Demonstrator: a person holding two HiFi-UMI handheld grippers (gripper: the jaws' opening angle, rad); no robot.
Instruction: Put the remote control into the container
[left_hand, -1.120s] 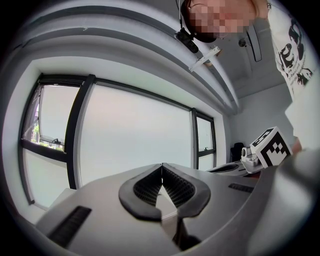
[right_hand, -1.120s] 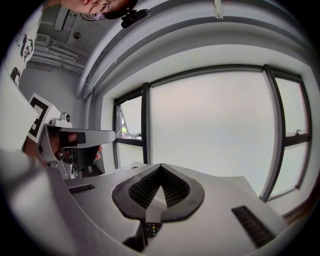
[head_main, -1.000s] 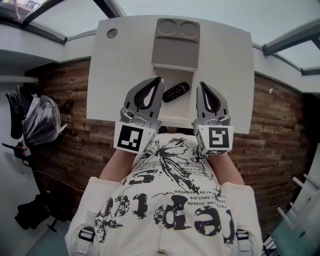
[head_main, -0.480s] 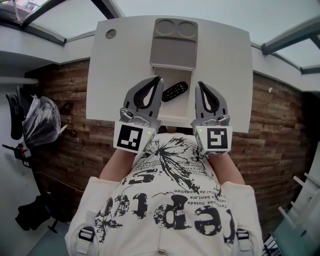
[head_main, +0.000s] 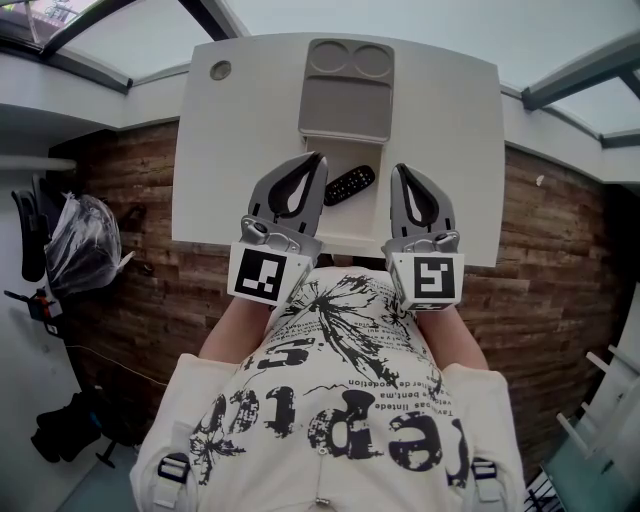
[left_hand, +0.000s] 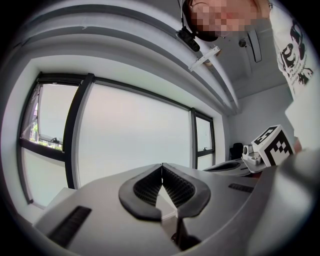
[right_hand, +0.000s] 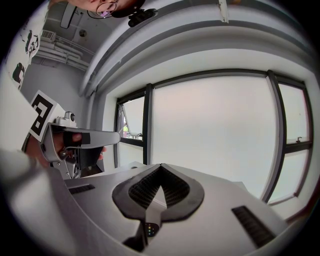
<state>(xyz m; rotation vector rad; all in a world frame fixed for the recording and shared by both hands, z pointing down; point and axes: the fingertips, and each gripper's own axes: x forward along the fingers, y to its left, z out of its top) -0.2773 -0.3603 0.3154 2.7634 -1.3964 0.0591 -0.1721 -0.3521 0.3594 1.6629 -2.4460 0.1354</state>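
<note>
Remote control (head_main: 350, 184): a black, oblong unit lying flat on the white table (head_main: 450, 150) just above the centre of the head view. It is set diagonally, with its right end higher in the frame than its left end. It sits outside the container (head_main: 345, 105), just below that item's near edge.

The container is a grey tray in the upper centre of the frame. It has 2 round recesses along its far edge and 1 larger rectangular compartment nearer the remote control.

Left gripper (head_main: 319, 158): its tip is just to the left of the remote control and apart from it. In the left gripper view the 2 ribbed pads meet at the tip with nothing between them.

Right gripper (head_main: 398, 170): its tip is to the right of the remote control, with a wider gap. In the right gripper view its jaws are likewise fully closed and empty.

The remote control therefore lies between the 2 tips.
</note>
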